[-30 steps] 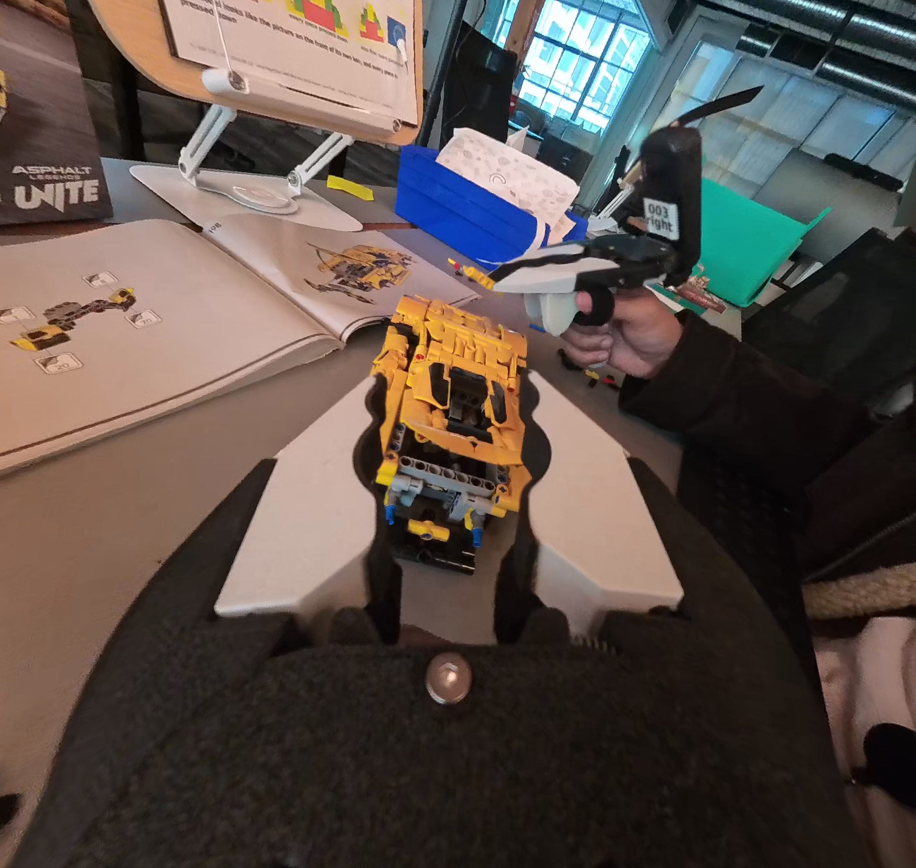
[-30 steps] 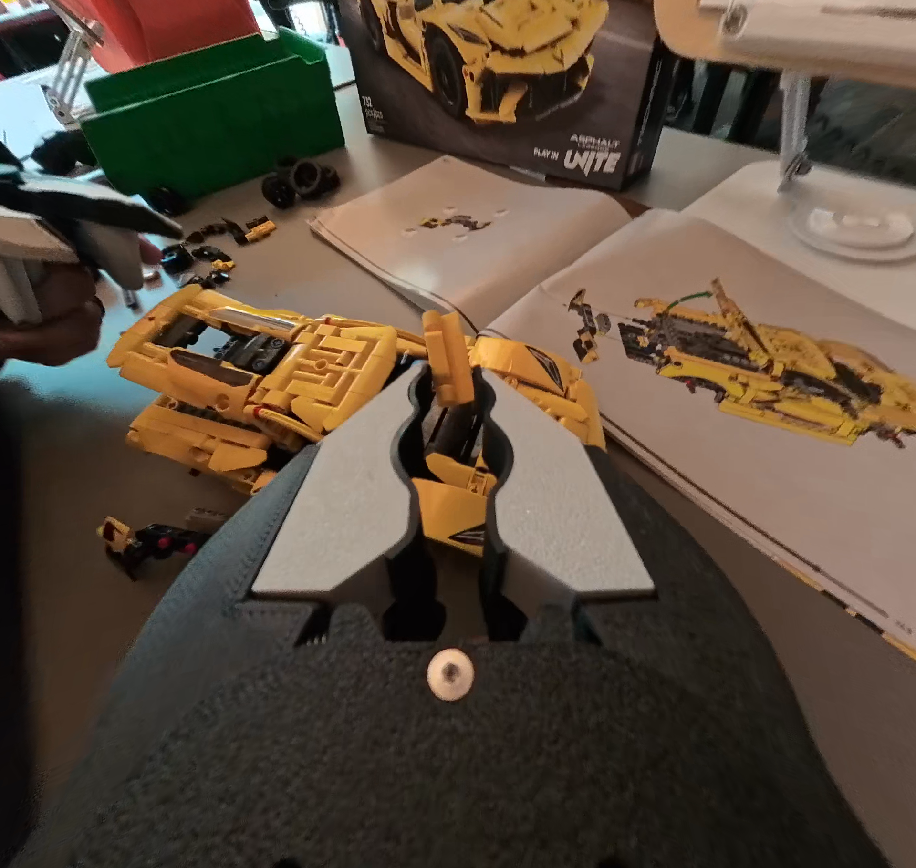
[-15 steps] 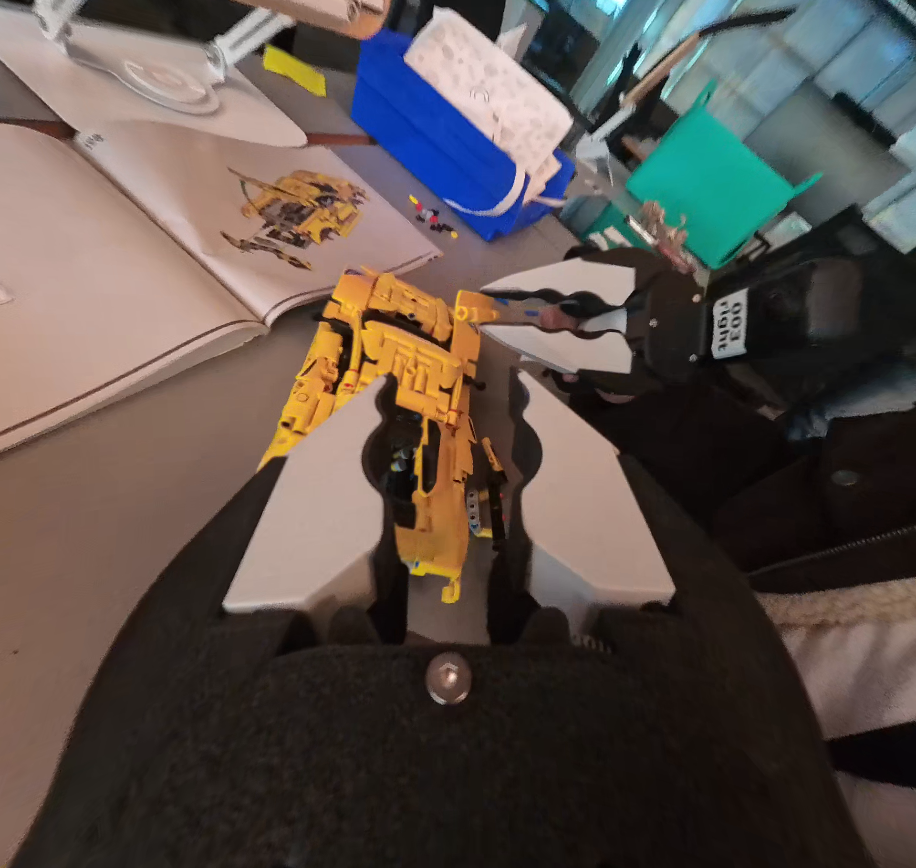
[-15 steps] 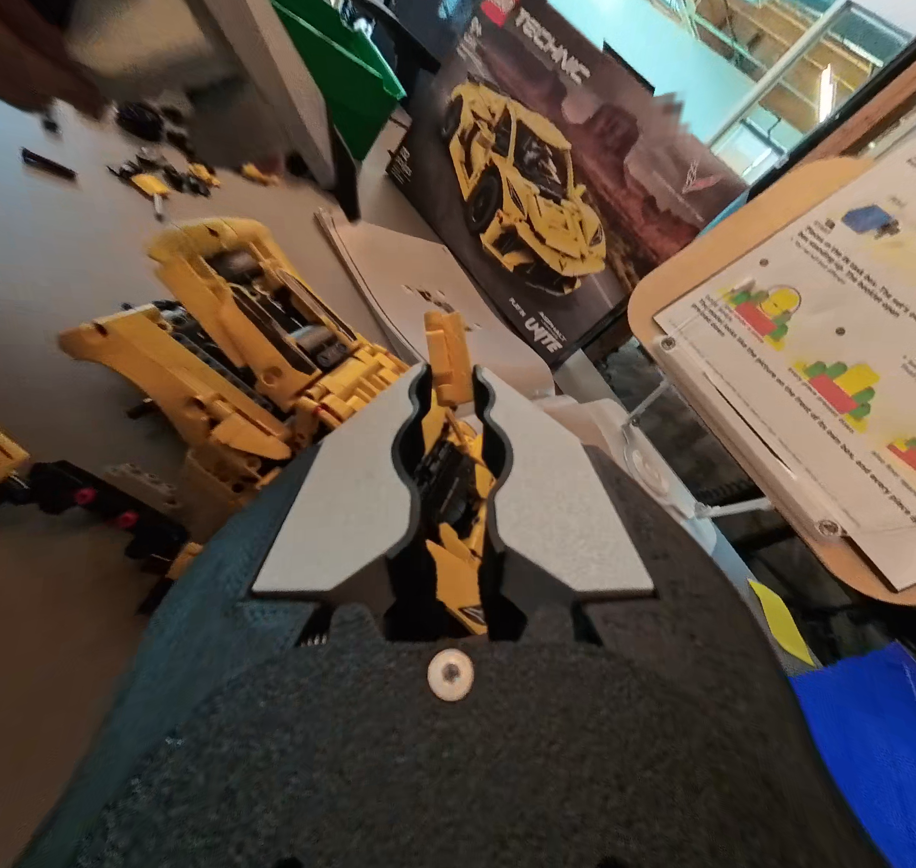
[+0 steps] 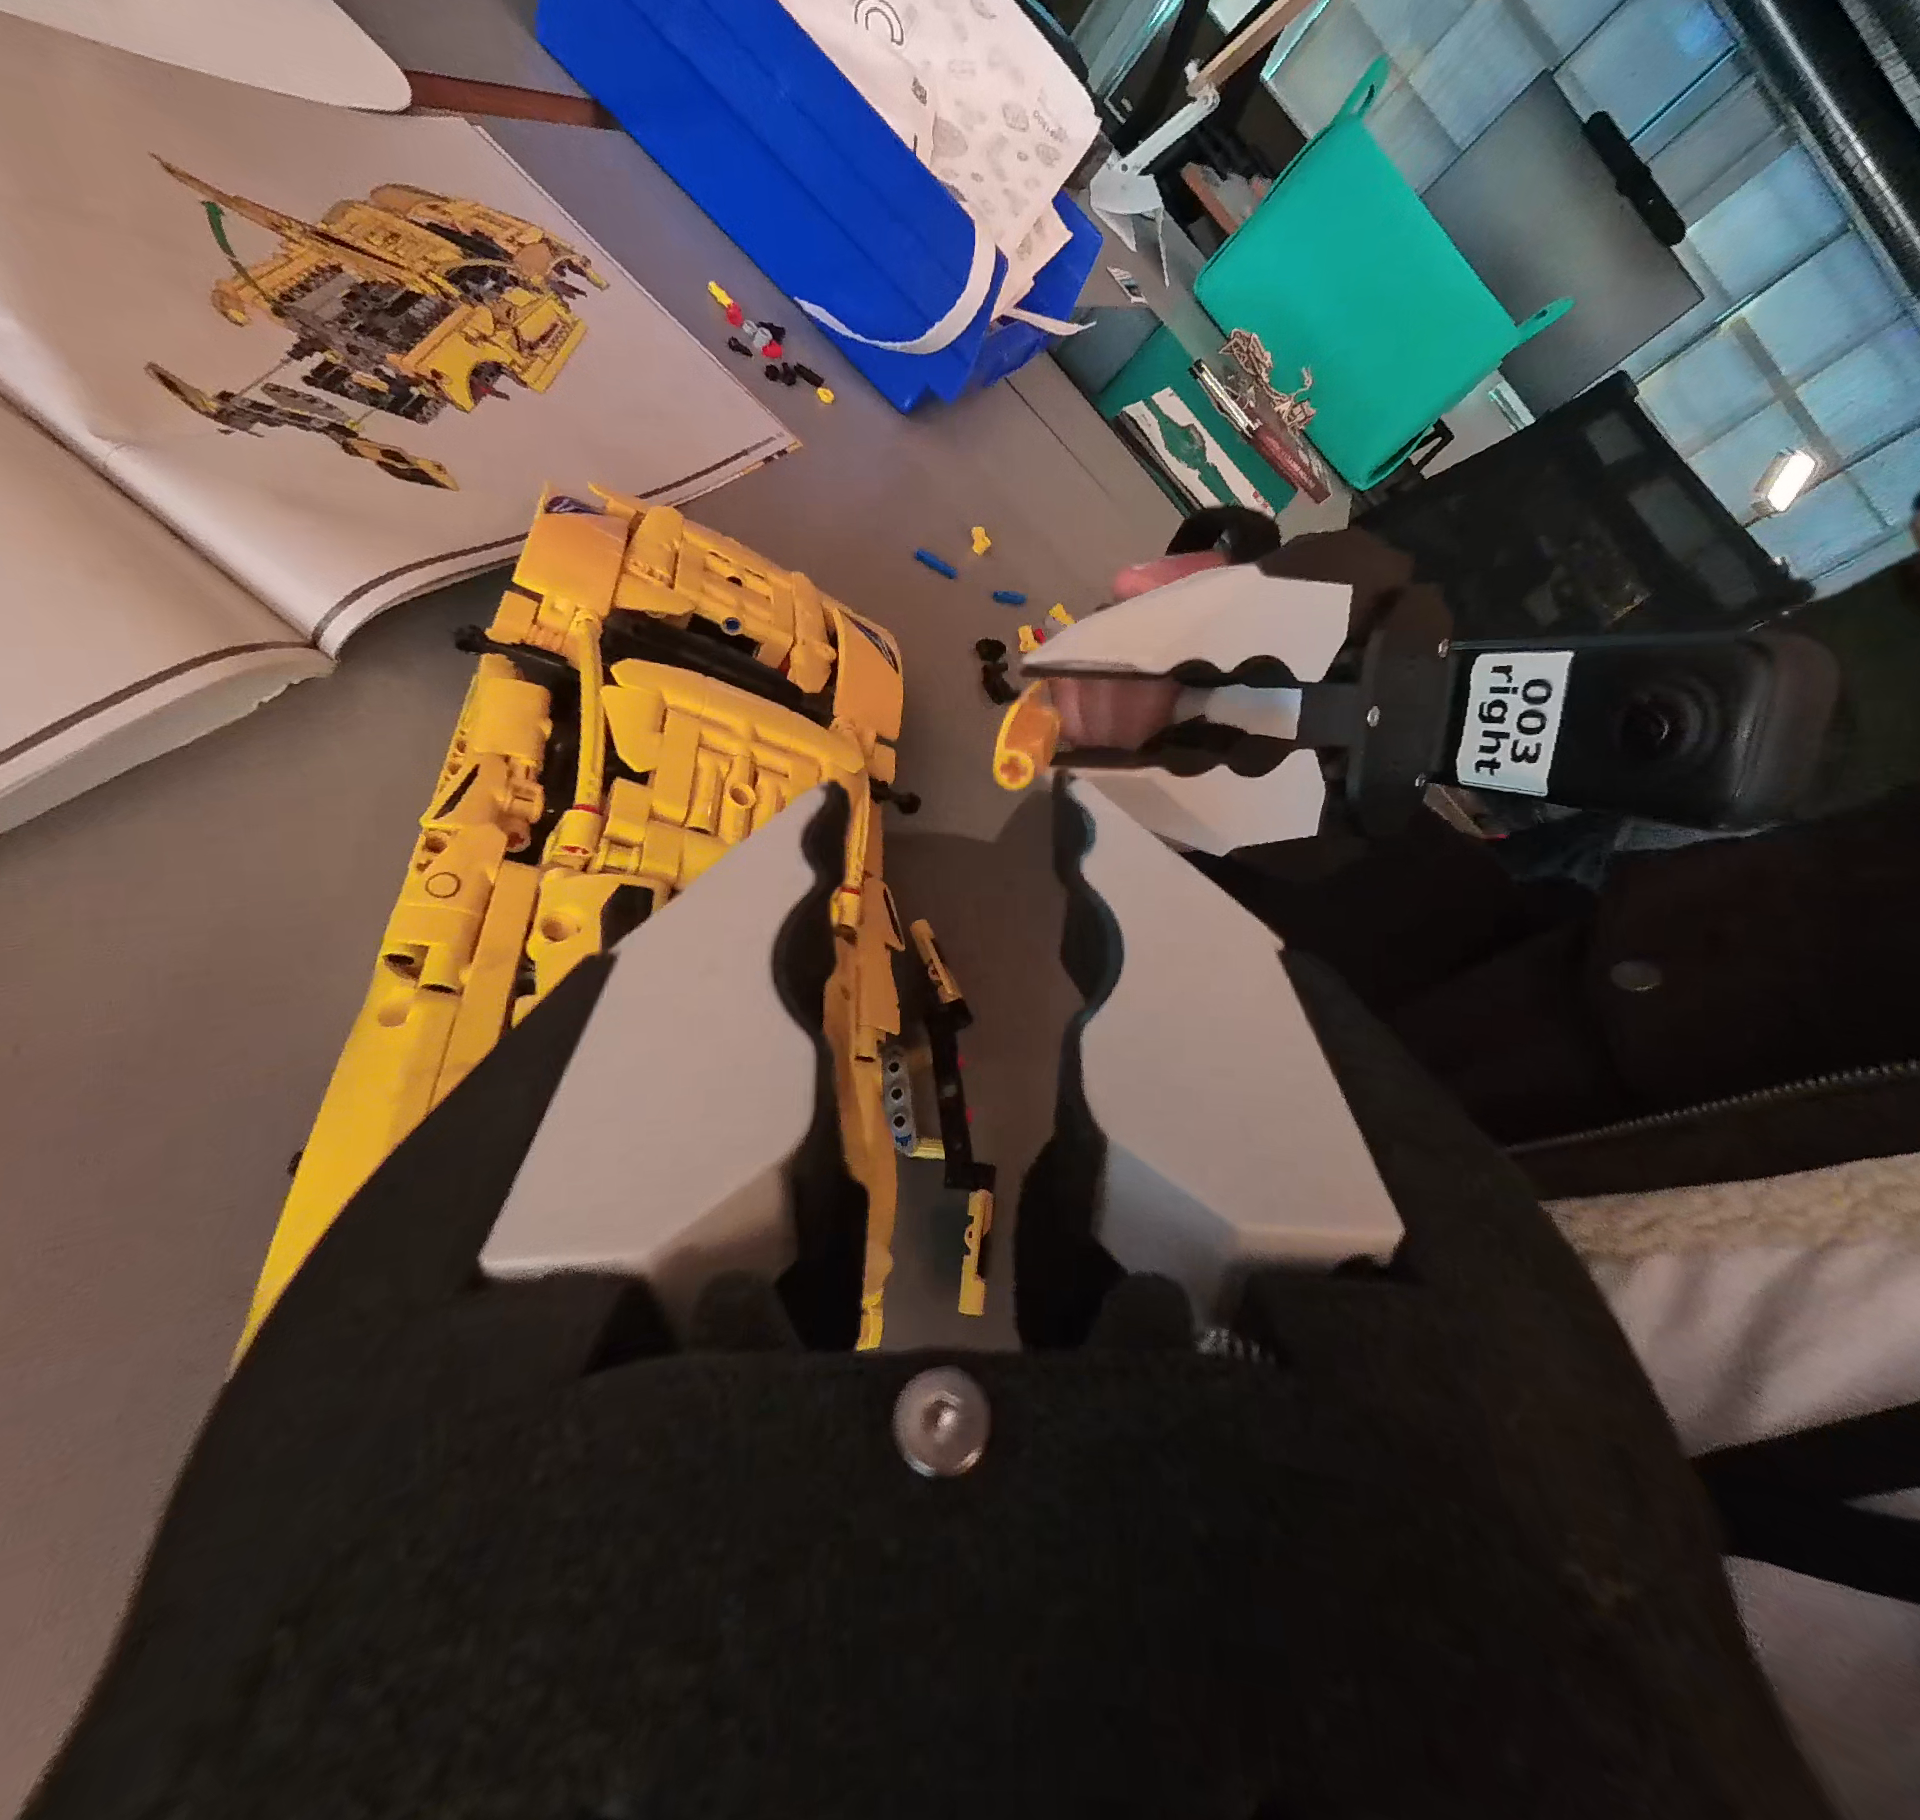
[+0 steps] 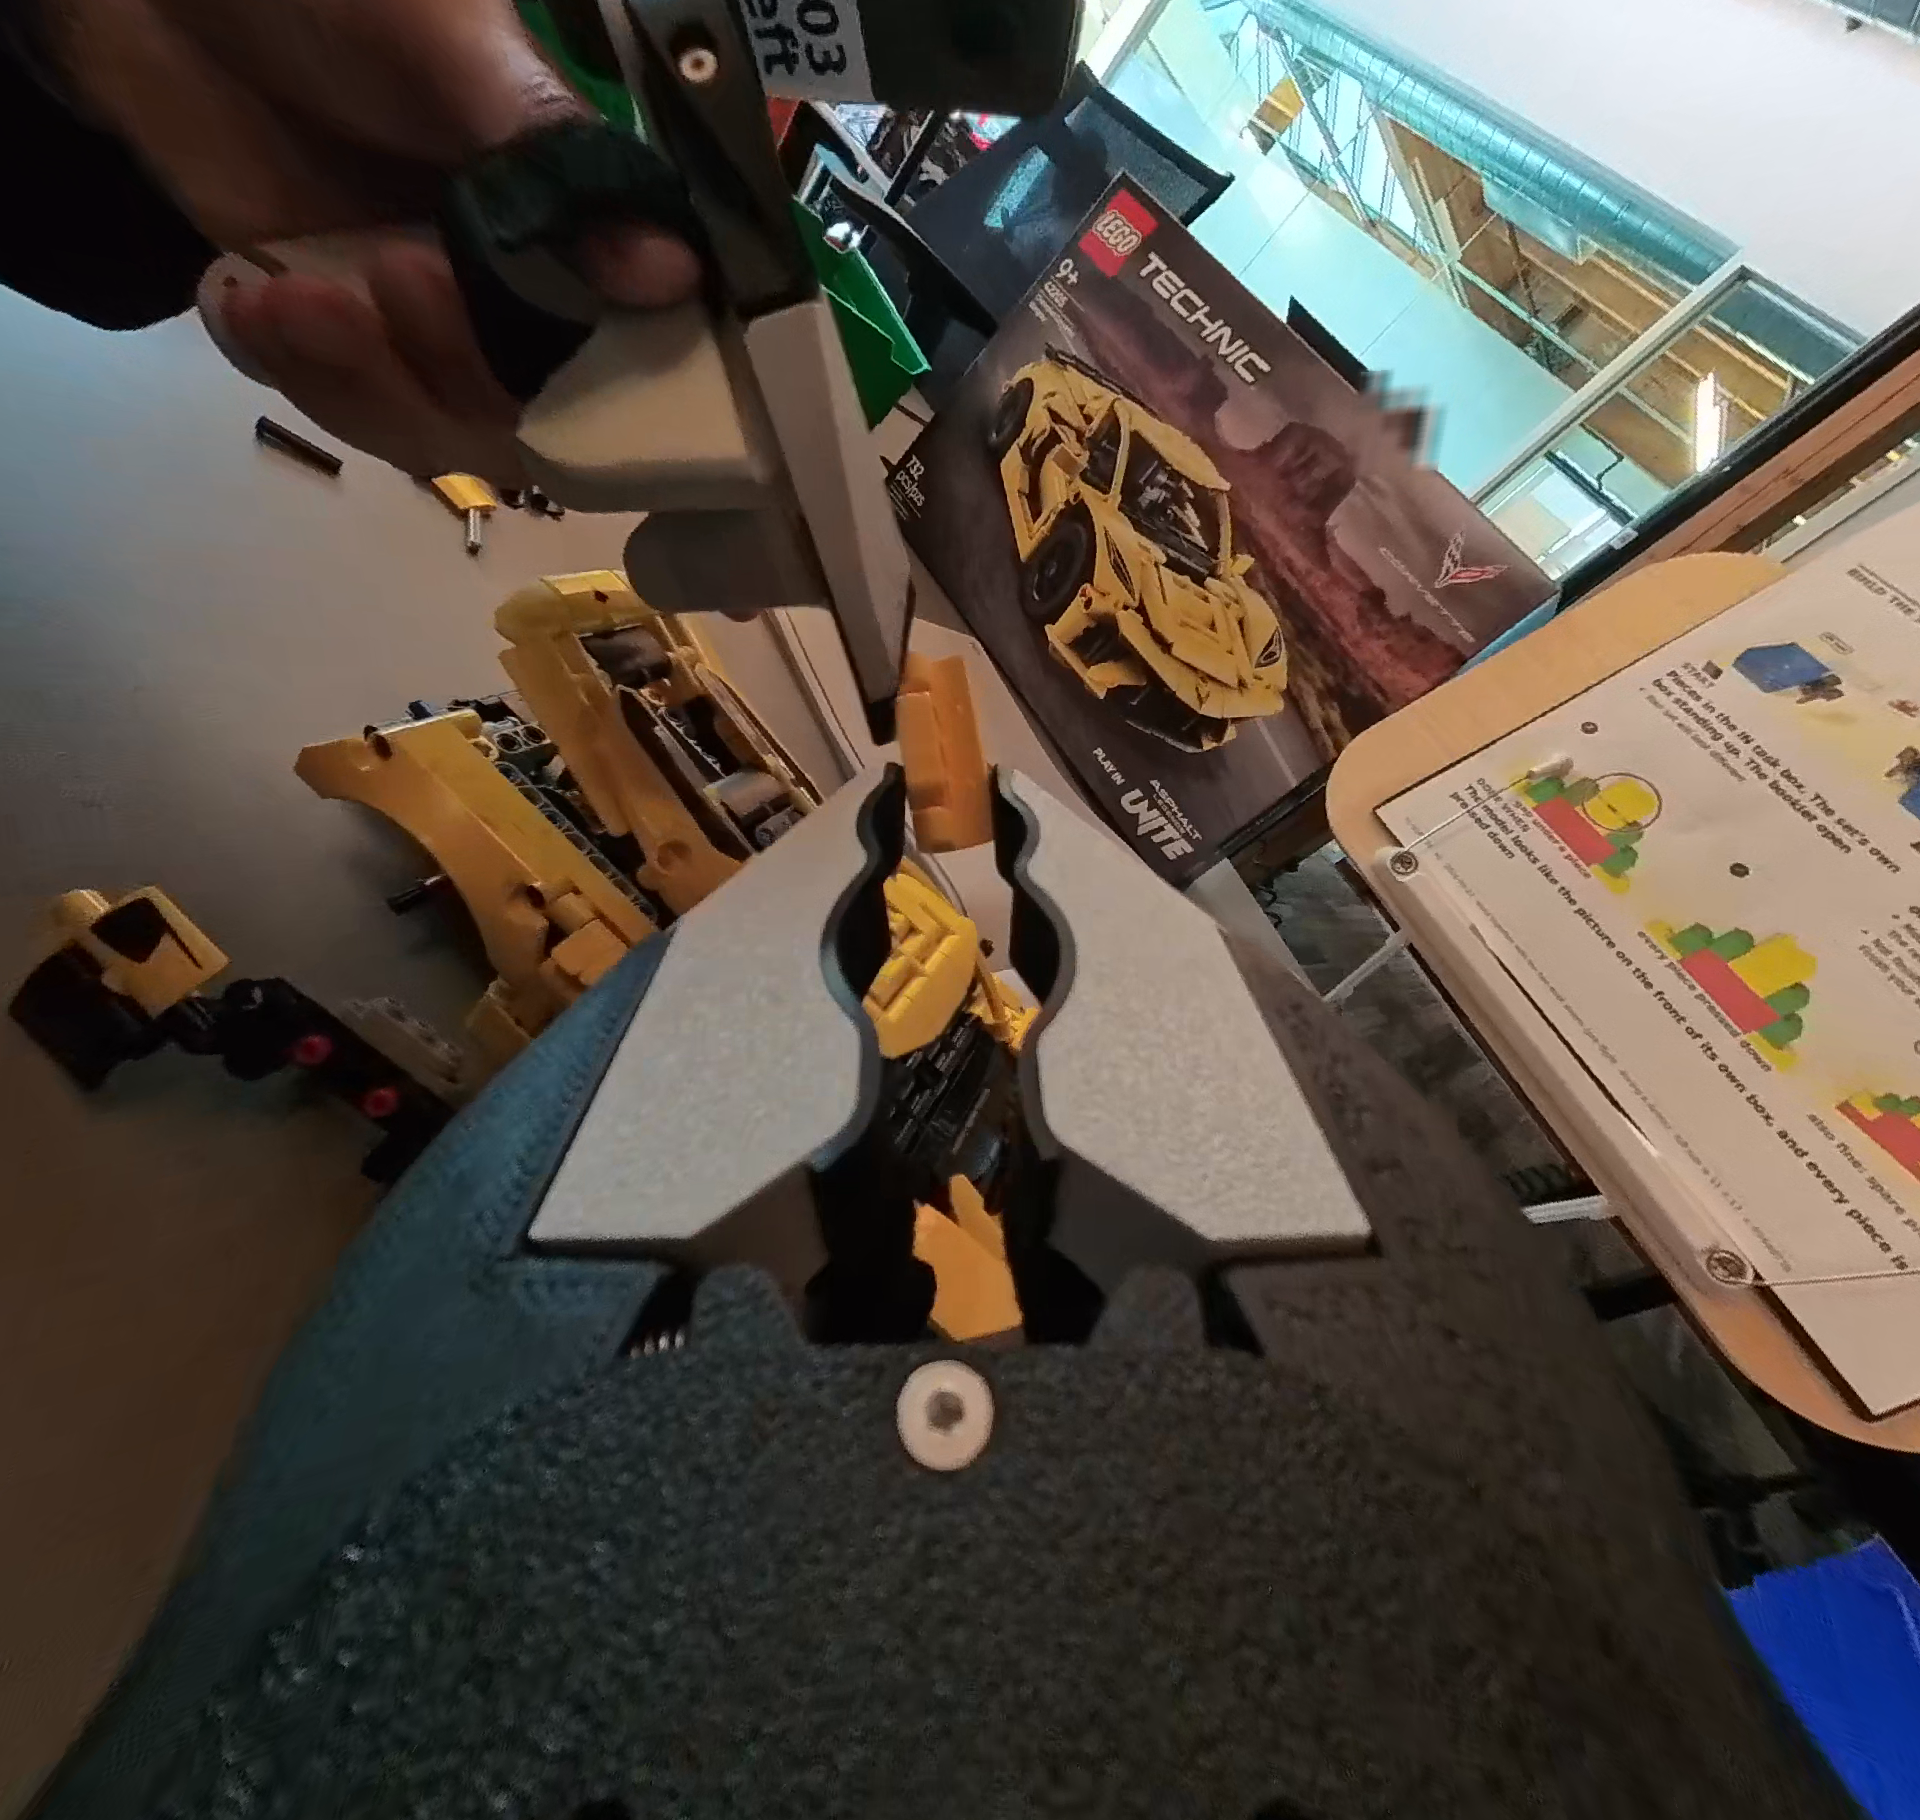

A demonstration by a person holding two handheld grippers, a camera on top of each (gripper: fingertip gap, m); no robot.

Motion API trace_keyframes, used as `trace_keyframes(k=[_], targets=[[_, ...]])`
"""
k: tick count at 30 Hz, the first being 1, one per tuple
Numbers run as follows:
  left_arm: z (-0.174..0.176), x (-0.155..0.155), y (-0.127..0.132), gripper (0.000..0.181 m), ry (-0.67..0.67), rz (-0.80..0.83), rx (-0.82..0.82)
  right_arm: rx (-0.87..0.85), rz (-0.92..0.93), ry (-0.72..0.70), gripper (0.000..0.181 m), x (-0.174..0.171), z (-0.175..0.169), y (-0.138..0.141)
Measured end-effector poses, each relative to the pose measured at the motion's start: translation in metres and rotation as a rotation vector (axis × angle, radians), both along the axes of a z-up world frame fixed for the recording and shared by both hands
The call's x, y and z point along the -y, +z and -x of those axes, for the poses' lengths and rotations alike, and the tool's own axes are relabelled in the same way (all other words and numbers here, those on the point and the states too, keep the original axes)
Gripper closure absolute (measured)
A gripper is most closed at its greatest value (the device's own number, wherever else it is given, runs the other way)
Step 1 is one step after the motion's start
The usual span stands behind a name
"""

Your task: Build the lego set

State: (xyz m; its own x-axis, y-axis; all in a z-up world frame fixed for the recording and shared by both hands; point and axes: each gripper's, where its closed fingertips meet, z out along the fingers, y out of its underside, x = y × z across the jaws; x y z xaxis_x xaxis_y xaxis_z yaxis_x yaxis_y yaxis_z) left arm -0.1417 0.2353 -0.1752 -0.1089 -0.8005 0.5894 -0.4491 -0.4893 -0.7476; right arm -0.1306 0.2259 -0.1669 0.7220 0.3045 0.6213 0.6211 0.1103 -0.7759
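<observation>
Meanwhile, the yellow car (image 5: 665, 794) was seen lying on the grey table (image 5: 156, 991) turned more onto its side than half a second before, and the right gripper (image 5: 1039, 721) had been brought closer to the left gripper (image 5: 945, 814). A small black and yellow assembly (image 6: 156, 981) lay on the table just beside the car.

Writing was borne by several things: the open instruction booklet (image 5: 260, 440), the dark set box (image 6: 1226, 648) with a yellow car pictured on it, the printed sheet (image 6: 1714, 991) on the wooden board, and white labels on both grippers. None of it is repeated here.

The left gripper was held apart, a clear gap being left between its fingers, and nothing was clasped; the car's edge showed between them below. The right gripper was closed narrowly on a small yellow piece (image 6: 940, 768), which stuck out past its fingertips, close beside the left gripper's tip.
</observation>
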Motion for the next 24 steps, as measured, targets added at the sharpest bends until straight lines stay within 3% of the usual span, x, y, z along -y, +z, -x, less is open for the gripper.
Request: trace_keyframes(k=[7, 14, 18, 21, 24], targets=[[0.004, 0.004, 0.002, 0.160, -0.037, 0.047, 0.005, -0.007, -0.001, 0.021, 0.165, 0.002, 0.003, 0.000], [0.005, 0.010, 0.003, 0.161, -0.067, 0.063, 0.021, -0.001, 0.017, 0.045, 0.165, 0.002, 0.009, -0.005], [0.006, 0.012, 0.005, 0.171, -0.090, 0.083, 0.051, -0.018, 0.031, 0.066, 0.165, 0.003, 0.013, -0.007], [0.011, 0.014, 0.005, 0.174, -0.131, 0.049, 0.089, -0.138, 0.123, 0.096, 0.165, 0.004, 0.017, -0.014], [0.017, 0.012, 0.013, 0.174, -0.153, 0.008, 0.178, -0.386, 0.192, 0.180, 0.156, 0.009, 0.022, -0.002]])
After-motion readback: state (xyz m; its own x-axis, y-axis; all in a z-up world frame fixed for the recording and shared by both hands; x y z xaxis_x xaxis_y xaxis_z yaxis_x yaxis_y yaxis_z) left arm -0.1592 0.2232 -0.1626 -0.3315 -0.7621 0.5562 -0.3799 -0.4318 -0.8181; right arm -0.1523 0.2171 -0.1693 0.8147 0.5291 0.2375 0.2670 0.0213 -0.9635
